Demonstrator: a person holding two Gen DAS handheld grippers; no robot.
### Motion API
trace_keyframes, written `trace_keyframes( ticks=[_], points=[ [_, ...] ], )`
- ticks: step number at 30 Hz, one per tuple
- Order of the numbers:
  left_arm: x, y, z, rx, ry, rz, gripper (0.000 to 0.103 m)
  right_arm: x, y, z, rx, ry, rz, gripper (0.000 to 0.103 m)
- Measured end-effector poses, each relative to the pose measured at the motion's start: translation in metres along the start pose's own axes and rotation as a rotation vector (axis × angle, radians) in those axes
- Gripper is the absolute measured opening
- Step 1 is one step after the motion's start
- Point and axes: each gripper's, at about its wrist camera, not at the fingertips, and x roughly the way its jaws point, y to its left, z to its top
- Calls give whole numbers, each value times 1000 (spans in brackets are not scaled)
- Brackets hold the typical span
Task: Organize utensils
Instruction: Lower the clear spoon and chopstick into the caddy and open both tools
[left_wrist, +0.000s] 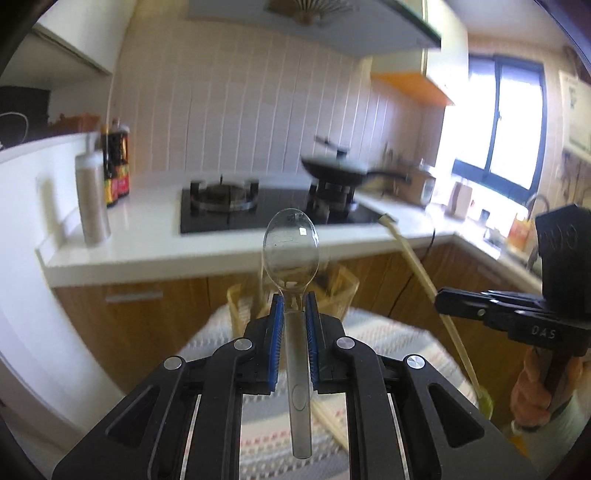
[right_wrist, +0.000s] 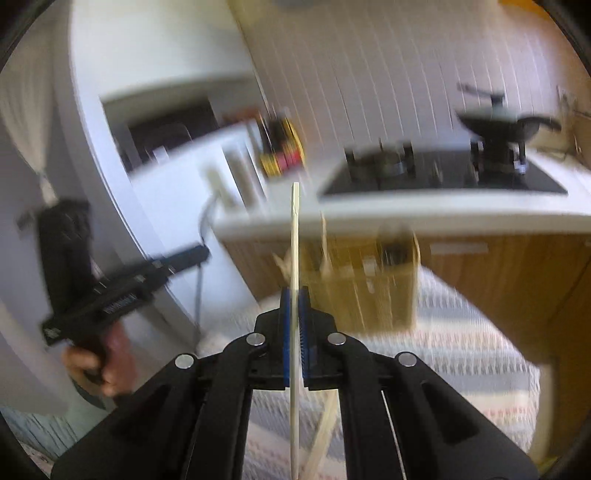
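Note:
My left gripper (left_wrist: 294, 301) is shut on a clear plastic spoon (left_wrist: 290, 247), bowl pointing up and forward, held in the air above the table. My right gripper (right_wrist: 294, 293) is shut on a pale wooden chopstick (right_wrist: 294, 236) that stands upright between its blue pads. The right gripper also shows at the right of the left wrist view (left_wrist: 495, 310) with the chopstick (left_wrist: 424, 280) slanting through it. A tan utensil holder (right_wrist: 373, 288) stands on the striped tablecloth (right_wrist: 461, 350) ahead; it also shows behind the spoon in the left wrist view (left_wrist: 343, 291). Another chopstick (right_wrist: 323, 432) lies on the cloth under the right gripper.
A white counter (left_wrist: 147, 240) with a black gas hob (left_wrist: 236, 206) and a wok (left_wrist: 336, 170) lies beyond the table. A grey bottle (left_wrist: 92, 195) and sauce bottles (left_wrist: 116, 166) stand at its left. Wooden cabinets (left_wrist: 147, 314) face the table. The left gripper shows at the left of the right wrist view (right_wrist: 122, 288).

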Motion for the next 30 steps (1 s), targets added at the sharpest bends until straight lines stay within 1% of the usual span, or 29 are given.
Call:
trace_keyframes(
  ticks=[1,3,6,8,11,12,16,19,24,30],
  points=[
    [-1,-1,3,-1,-20,-5,10,-7,2,3,-8,-41,5,3],
    [-4,-4,8,-3,-56,-17,10,-21,5,6,-26,-151,15,3],
    [-1,-5,14,0,-73,-15,10,-30,2,10,-16,-216,29,3],
    [4,-2,17,-2,-108,-17,10,-29,-4,11,-18,-252,17,3],
    [10,9,25,-33,-146,-39,10,-24,-13,20,-6,-296,-23,3],
    [14,12,29,-42,-163,-40,10,-21,-17,24,-9,-315,-55,3],
    [37,22,40,-54,-189,-24,10,0,-37,36,-10,-337,-133,3],
    [56,28,45,-58,-192,-24,10,28,-56,45,-14,-326,-177,3],
    [86,40,44,-51,-196,10,10,75,-86,55,-14,-308,-208,3],
    [114,59,39,-73,-192,23,10,115,-115,65,11,-311,-207,3]
  ],
)
